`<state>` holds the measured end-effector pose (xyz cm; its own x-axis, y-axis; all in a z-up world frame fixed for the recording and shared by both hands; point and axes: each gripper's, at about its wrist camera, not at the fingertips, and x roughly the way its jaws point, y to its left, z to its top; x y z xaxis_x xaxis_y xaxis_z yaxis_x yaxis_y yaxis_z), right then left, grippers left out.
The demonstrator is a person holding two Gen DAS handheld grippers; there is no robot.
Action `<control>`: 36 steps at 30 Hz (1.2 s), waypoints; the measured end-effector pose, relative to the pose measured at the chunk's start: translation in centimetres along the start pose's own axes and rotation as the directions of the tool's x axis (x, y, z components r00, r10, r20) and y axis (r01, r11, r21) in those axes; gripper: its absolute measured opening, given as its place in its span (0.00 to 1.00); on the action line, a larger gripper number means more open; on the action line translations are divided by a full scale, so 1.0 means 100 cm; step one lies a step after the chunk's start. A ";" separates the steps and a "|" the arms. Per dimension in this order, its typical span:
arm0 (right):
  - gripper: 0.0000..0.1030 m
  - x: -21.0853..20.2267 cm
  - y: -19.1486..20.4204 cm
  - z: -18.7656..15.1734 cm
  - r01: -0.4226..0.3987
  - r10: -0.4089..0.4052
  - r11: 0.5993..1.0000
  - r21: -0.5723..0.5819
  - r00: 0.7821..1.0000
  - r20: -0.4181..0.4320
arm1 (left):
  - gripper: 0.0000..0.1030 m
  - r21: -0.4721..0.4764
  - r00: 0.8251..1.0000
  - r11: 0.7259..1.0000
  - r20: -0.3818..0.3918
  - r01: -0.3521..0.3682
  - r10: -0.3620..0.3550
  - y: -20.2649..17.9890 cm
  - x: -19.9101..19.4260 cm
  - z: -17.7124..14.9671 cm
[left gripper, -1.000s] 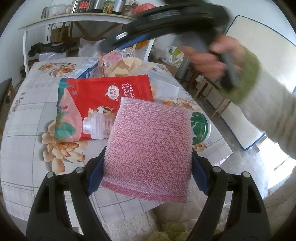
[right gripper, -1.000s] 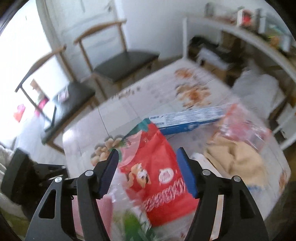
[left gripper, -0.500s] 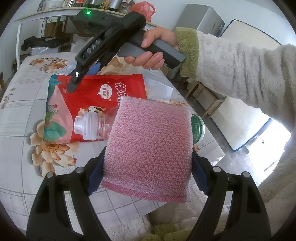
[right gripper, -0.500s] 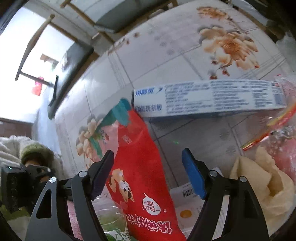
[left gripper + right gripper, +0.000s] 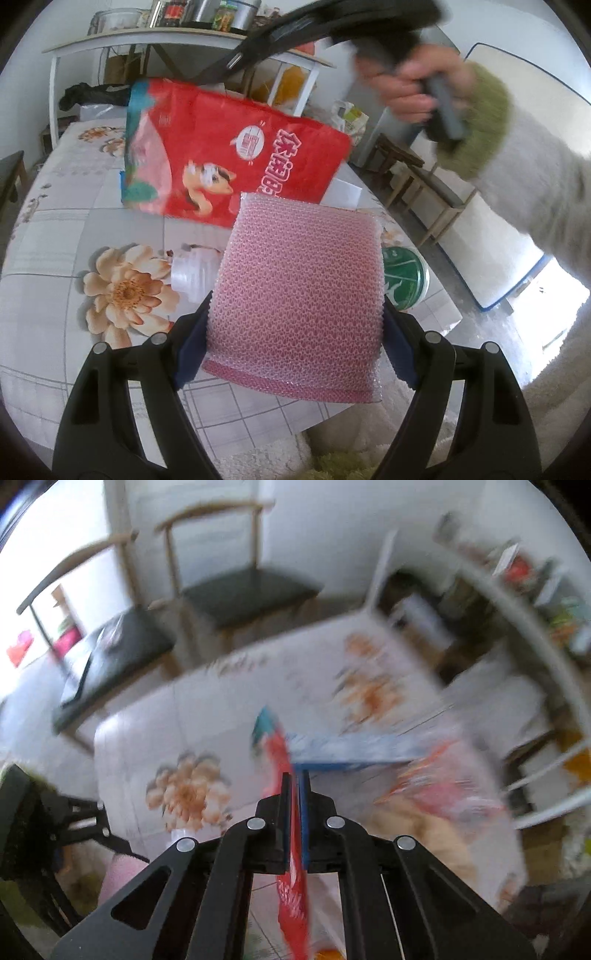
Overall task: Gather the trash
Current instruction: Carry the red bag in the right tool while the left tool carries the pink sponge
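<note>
My left gripper (image 5: 295, 332) is shut on a pink bubble-wrap pouch (image 5: 299, 295) and holds it above the near table edge. My right gripper (image 5: 294, 779) is shut on a red snack bag (image 5: 291, 867), seen edge-on between its pads. In the left wrist view the red snack bag (image 5: 236, 151) hangs in the air above the table, under the blurred right gripper. A clear plastic bottle (image 5: 192, 269) lies on the floral tablecloth, partly hidden by the pouch. A green-lidded tub (image 5: 404, 277) sits behind the pouch at the right.
A blue and white box (image 5: 351, 749), a pink wrapper (image 5: 450, 794) and crumpled tan paper (image 5: 436, 834) lie on the table. Two chairs (image 5: 243, 590) stand beyond the far edge. A white shelf (image 5: 155, 37) with jars stands behind the table.
My right gripper has closed on the red snack bag and lifted it off the table. The bottle that lay on the bag now rests on the cloth. My left gripper holds still.
</note>
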<state>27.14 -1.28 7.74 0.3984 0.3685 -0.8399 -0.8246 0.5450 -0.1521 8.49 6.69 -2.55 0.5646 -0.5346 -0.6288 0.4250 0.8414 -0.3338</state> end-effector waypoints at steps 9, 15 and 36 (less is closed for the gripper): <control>0.04 -0.132 -0.017 -0.069 0.198 -0.257 0.947 0.255 0.940 0.225 | 0.75 0.058 0.999 0.998 0.045 -0.021 0.018 -0.032 -0.014 0.016; 0.11 -0.124 -0.019 -0.086 0.053 -0.112 0.964 0.262 0.970 0.215 | 0.75 0.050 1.000 0.999 0.008 -0.012 0.011 -0.043 -0.002 0.013; 0.74 0.203 -0.002 0.008 -0.444 0.421 0.892 0.084 0.749 -0.512 | 0.75 -0.016 0.991 0.992 -0.050 0.125 -0.125 -0.006 0.020 0.010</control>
<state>35.69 6.65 -8.84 -0.2549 0.1198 -0.9595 -0.8785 0.3859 0.2815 10.07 5.06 -2.89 0.4704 -0.6313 -0.6166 0.4807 0.7693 -0.4208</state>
